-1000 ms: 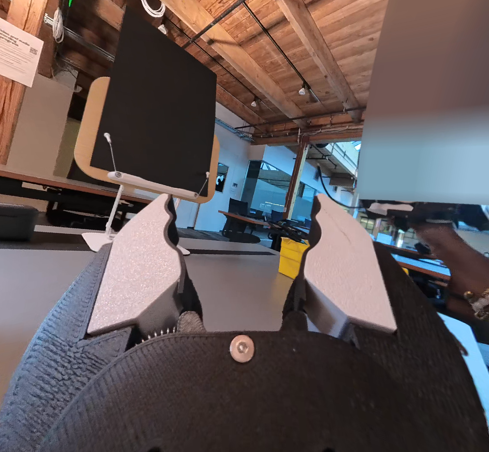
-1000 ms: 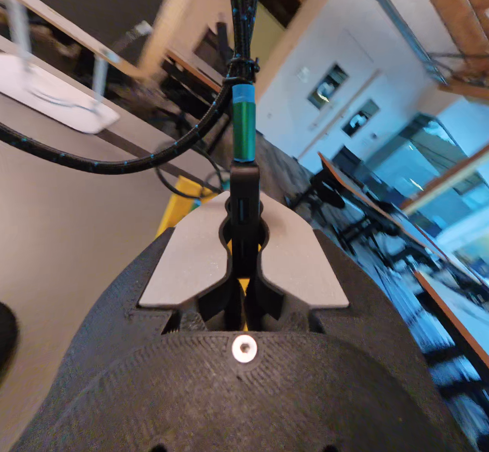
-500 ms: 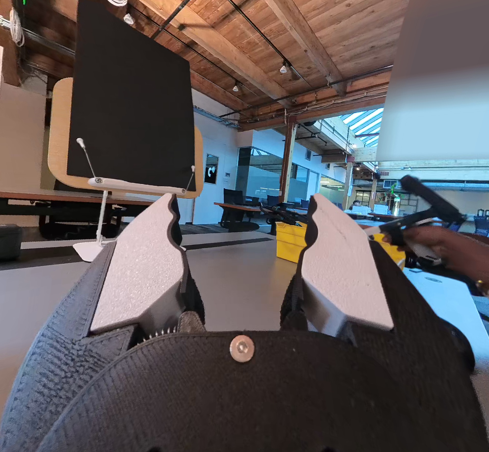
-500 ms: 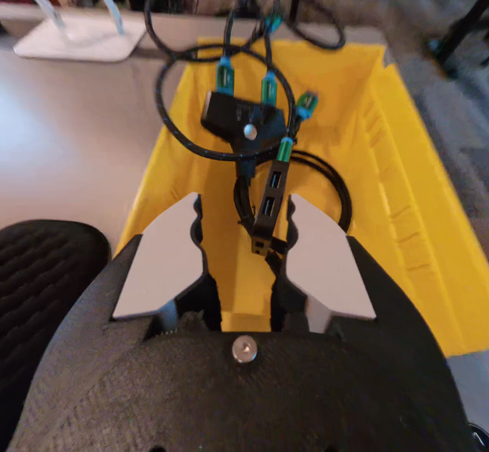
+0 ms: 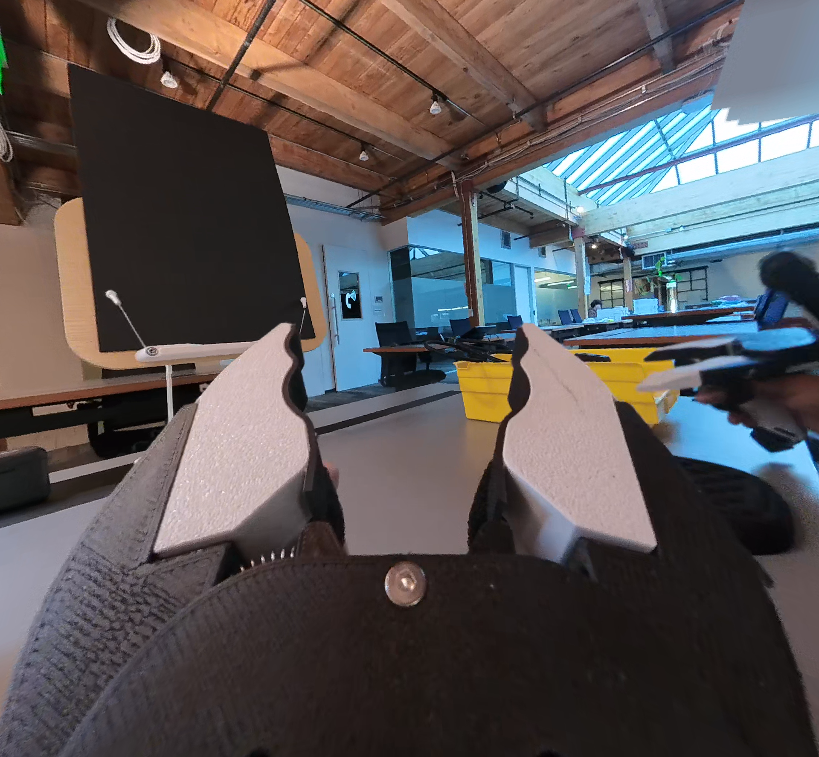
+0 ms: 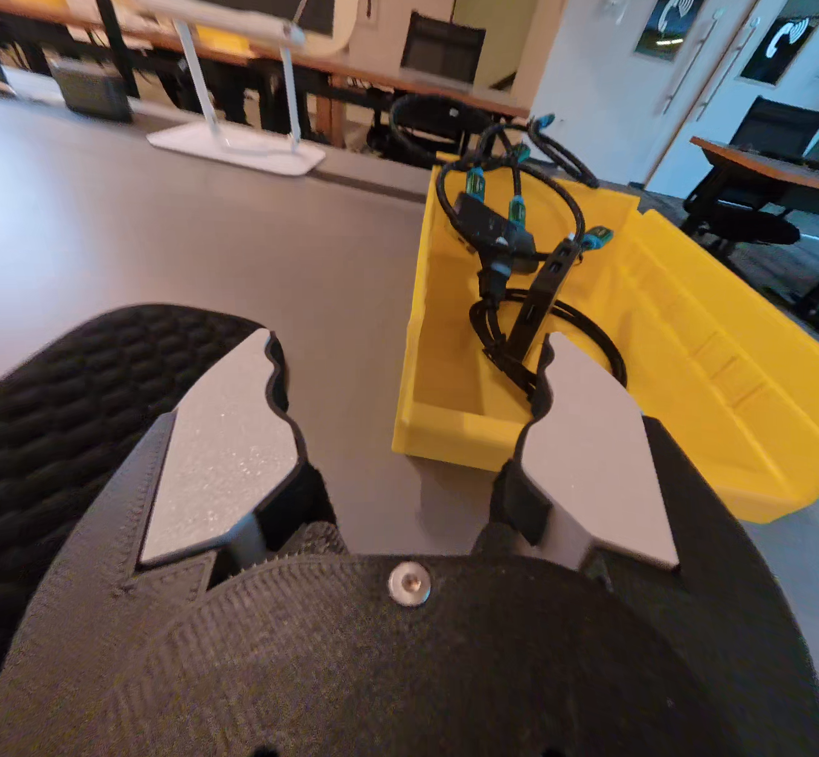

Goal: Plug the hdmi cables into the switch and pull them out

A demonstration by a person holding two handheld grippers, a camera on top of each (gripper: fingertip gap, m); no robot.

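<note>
My right tool (image 6: pixel 410 385) stands wide open with nothing between its jaws, and so does my left tool (image 5: pixel 405 374). The black switch (image 6: pixel 492 226) lies in the yellow bin (image 6: pixel 447 434), upper right of centre in the right wrist view, with the braided hdmi cables (image 6: pixel 571 212) looped around it; two green-collared plugs look seated in its far edge, though blur keeps me from being sure. A slim black hub (image 6: pixel 543 292) leans beside it, its long axis running from near my right finger up and away toward the bin's far wall. So the whole bundle lies ahead and to the right of my right tool, inside the bin, and that tool is plainly the nearer one. In the left wrist view the bin (image 5: pixel 483 390) sits mid-frame beyond my fingers, well apart, with the right tool (image 5: pixel 651 370) hovering at the right edge over it. The grey desk (image 6: pixel 221 248) is smooth. A white stand (image 6: pixel 235 146) rests at its far edge; behind it are office desks and chairs
</note>
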